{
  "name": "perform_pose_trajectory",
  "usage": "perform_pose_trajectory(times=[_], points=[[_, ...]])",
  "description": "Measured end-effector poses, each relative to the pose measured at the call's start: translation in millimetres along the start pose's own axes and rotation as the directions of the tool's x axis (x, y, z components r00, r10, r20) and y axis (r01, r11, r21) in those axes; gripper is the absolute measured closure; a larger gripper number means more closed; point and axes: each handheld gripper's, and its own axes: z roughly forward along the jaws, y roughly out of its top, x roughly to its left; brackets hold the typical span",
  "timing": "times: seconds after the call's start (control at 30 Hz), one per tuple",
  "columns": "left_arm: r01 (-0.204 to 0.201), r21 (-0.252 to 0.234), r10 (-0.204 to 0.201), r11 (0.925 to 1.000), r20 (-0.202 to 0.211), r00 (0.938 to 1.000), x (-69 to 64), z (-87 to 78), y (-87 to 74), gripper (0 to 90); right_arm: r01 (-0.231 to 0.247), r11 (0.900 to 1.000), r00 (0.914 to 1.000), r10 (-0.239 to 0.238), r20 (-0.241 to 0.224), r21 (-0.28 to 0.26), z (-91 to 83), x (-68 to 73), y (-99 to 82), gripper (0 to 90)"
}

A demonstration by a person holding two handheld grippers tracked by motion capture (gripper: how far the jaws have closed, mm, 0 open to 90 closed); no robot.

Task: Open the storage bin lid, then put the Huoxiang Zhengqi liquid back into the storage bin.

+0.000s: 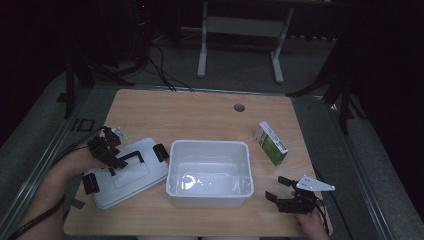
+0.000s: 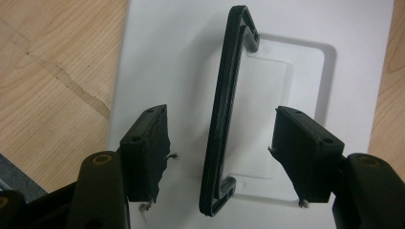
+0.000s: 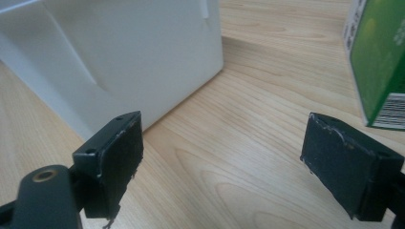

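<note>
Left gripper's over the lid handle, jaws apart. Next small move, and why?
Probably lift the left gripper straight up off the lid. Its jaws stand clear on both sides of the black handle, and the lid lies flat on the table beside the open bin.

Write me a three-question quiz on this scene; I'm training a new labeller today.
1. True or false: the left gripper is clamped on the lid's handle.
2. What lies nearest the right gripper? A) lid B) green box C) bin
3. Fill in: the lid lies on the table, to the ____ of the bin in the high view.

Key:
1. False: its jaws stand apart, either side of the handle, not pressing it.
2. C; the green box lies farther off.
3. left
</note>
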Motion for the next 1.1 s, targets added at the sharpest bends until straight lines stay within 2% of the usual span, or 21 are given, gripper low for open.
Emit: perform_pose_trajectory(times=[0.13, 0.23, 0.33, 0.53, 0.63, 0.83, 0.9, 1.1], points=[[-0.010, 0.022, 0.010, 0.9997, -0.014, 0.9998, -1.2, 3.1, -3.3, 38.1, 0.000, 0.9999, 0.9998, 0.000, 0.018, 0.012, -2.6, -0.4, 1.8, 12.3], [-0.001, 0.007, 0.001, 1.0000, -0.014, 0.9999, -0.9, 1.8, -4.4, 38.1, -0.003, 0.9998, 0.9976, 0.002, 0.069, 0.021, -5.2, -0.1, 1.8, 12.2], [0.001, -0.004, -0.001, 1.0000, -0.015, 0.9999, -1.5, -0.8, -4.8, 38.1, -0.027, 0.9994, 0.9961, 0.024, 0.085, 0.024, -8.8, -3.8, 1.0, 12.1], [-0.003, 0.005, 0.003, 1.0000, -0.013, 0.9999, -3.0, 0.8, -6.6, 38.1, -0.042, 0.9978, 0.9915, 0.036, 0.126, 0.052, -14.2, -10.9, 7.7, 12.3], [0.009, -0.011, -0.009, 0.9999, -0.016, 0.9998, -2.6, 1.5, -7.2, 38.1, -0.045, 0.9971, 0.9891, 0.036, 0.143, 0.061, -15.5, -14.4, 14.5, 12.3], [0.003, -0.011, -0.003, 0.9999, -0.006, 1.0000, -3.2, 2.2, -7.2, 38.0, -0.044, 0.9972, 0.9846, 0.033, 0.171, 0.061, -16.7, -20.3, 30.2, 13.3], [0.006, -0.012, -0.006, 0.9999, -0.006, 1.0000, -3.4, 1.2, -7.1, 38.1, -0.054, 0.9970, 0.9803, 0.043, 0.193, 0.056, -16.4, -25.5, 42.1, 13.4], [0.001, 0.005, -0.001, 1.0000, -0.001, 1.0000, -4.0, 0.6, -6.8, 38.0, -0.074, 0.9960, 0.9737, 0.062, 0.219, 0.050, -13.5, -37.4, 64.6, 12.4]])
